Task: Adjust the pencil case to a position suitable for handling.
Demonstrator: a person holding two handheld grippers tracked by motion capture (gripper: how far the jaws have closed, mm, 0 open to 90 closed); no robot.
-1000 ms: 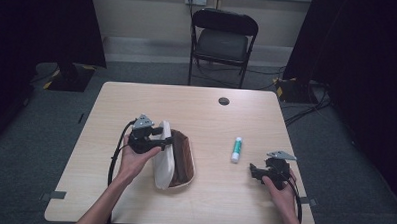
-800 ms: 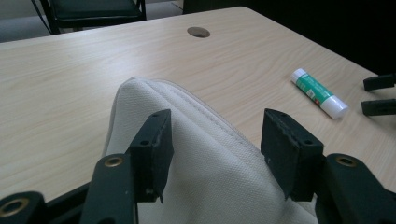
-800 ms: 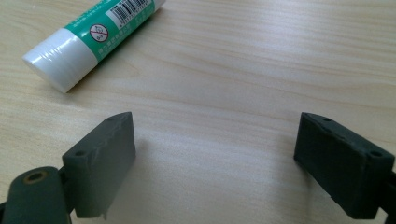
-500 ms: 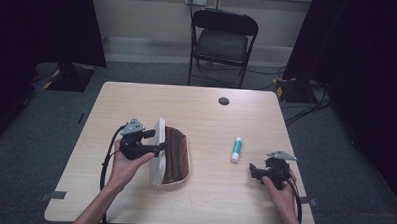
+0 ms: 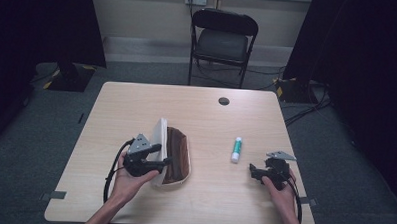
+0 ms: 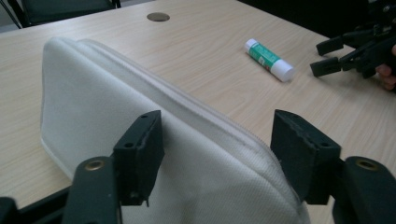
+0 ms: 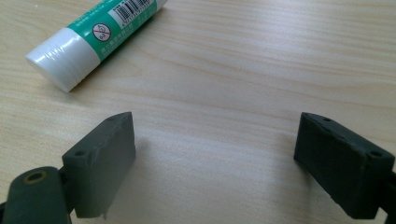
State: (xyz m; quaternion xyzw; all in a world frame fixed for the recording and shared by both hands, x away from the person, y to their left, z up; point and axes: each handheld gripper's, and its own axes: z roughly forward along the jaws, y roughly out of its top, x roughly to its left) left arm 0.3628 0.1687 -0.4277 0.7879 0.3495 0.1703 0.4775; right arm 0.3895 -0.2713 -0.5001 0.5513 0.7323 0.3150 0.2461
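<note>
Wooden table [image 5: 136, 110]: left gripper [image 6: 217, 140] gapes astride the white pouch [image 6: 116, 116]; close squarely. Right gripper [image 7: 215, 158] gapes empty near glue stick [image 7: 98, 35].

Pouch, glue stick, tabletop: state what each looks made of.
Pouch: woven white fabric, matte, with visible weave and a piped seam; brown side possibly leather-like. Glue stick: glossy plastic, ribbed white cap, printed green label. Tabletop: light wood-grain surface, probably laminate.
</note>
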